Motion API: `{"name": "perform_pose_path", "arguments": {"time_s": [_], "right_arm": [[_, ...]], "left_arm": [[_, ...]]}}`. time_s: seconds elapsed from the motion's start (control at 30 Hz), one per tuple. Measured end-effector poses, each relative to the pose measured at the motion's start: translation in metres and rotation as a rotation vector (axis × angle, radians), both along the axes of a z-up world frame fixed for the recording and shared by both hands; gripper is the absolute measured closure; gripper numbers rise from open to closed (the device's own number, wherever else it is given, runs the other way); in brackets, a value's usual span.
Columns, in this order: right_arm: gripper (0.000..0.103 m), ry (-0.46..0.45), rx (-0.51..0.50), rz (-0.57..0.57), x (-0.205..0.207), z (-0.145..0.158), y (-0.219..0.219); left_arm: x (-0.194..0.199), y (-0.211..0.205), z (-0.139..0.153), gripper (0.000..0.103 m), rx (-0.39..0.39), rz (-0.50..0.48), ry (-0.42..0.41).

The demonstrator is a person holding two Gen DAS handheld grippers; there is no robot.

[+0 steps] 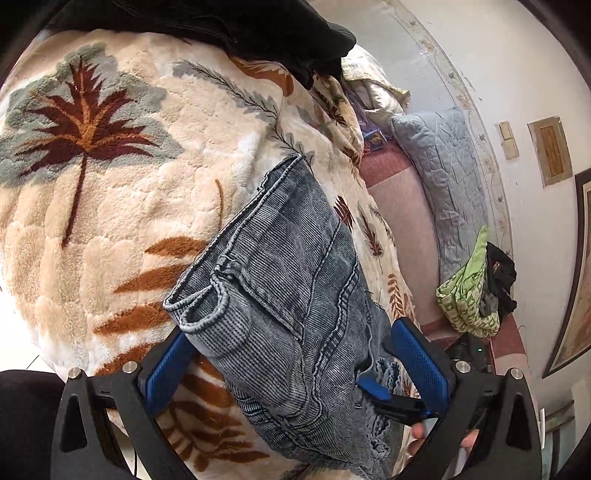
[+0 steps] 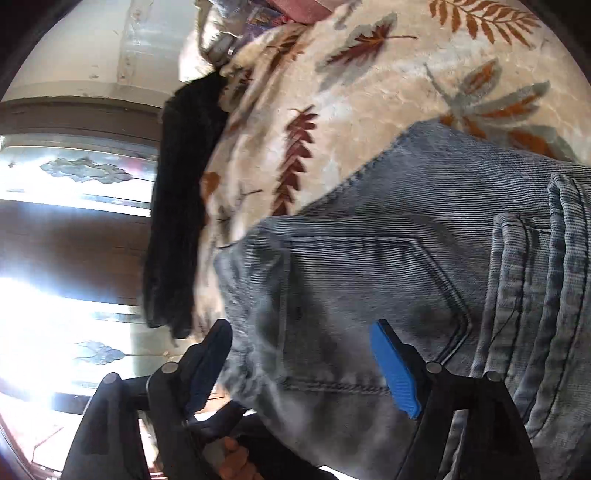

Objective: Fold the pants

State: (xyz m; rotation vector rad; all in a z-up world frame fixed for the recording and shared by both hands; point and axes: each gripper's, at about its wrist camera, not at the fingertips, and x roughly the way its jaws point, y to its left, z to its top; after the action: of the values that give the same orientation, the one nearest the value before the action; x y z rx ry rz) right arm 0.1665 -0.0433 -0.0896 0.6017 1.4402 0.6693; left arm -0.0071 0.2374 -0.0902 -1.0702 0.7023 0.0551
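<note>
Grey-blue washed denim pants [image 1: 288, 295] lie folded into a compact bundle on a cream fleece blanket with leaf prints [image 1: 110, 184]. My left gripper [image 1: 291, 343] is open, its blue-padded fingers [image 1: 421, 354] standing on either side of the bundle, above it. In the right wrist view the pants [image 2: 369, 266] show a back pocket and stacked hems at the right. My right gripper [image 2: 303, 339] is open too, with the denim edge lying between its fingers. The other gripper's tip [image 1: 391, 402] pokes in beside the pants at lower right.
A black garment [image 1: 229, 26] lies at the blanket's far edge, also seen in the right wrist view [image 2: 177, 206]. A grey quilted pillow [image 1: 443, 177] and a green patterned cloth [image 1: 469, 295] sit at the right by the wall. A bright window [image 2: 55, 258] is at left.
</note>
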Motion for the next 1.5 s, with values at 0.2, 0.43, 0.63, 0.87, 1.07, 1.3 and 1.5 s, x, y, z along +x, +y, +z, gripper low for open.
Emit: {"name": "perform_pose_path", "arguments": {"time_s": [0.2, 0.43, 0.63, 0.87, 1.07, 1.3, 1.5], "right_arm": [[0.015, -0.051, -0.019, 0.05, -0.015, 0.014, 0.005], [0.015, -0.053, 0.04, 0.018, -0.017, 0.007, -0.004], [0.015, -0.048, 0.042, 0.014, -0.017, 0.009, -0.006], [0.015, -0.038, 0.067, -0.024, -0.001, 0.023, -0.011], [0.015, -0.019, 0.102, -0.014, 0.012, 0.028, -0.011], [0.014, -0.018, 0.041, -0.039, 0.036, 0.004, -0.009], [0.014, -0.122, 0.191, -0.059, -0.001, 0.058, -0.069]], "left_arm": [[-0.004, 0.013, -0.008, 0.01, -0.118, 0.023, -0.039], [0.0, 0.023, -0.022, 0.069, -0.194, 0.027, 0.009], [0.003, 0.007, 0.001, 0.089, -0.015, 0.012, 0.037], [0.007, 0.0, 0.012, 0.089, 0.095, -0.007, 0.05], [0.009, -0.003, 0.015, 0.089, 0.138, -0.019, 0.062], [0.013, -0.007, 0.02, 0.089, 0.179, -0.026, 0.069], [0.013, -0.012, 0.028, 0.09, 0.233, -0.04, 0.059]]}}
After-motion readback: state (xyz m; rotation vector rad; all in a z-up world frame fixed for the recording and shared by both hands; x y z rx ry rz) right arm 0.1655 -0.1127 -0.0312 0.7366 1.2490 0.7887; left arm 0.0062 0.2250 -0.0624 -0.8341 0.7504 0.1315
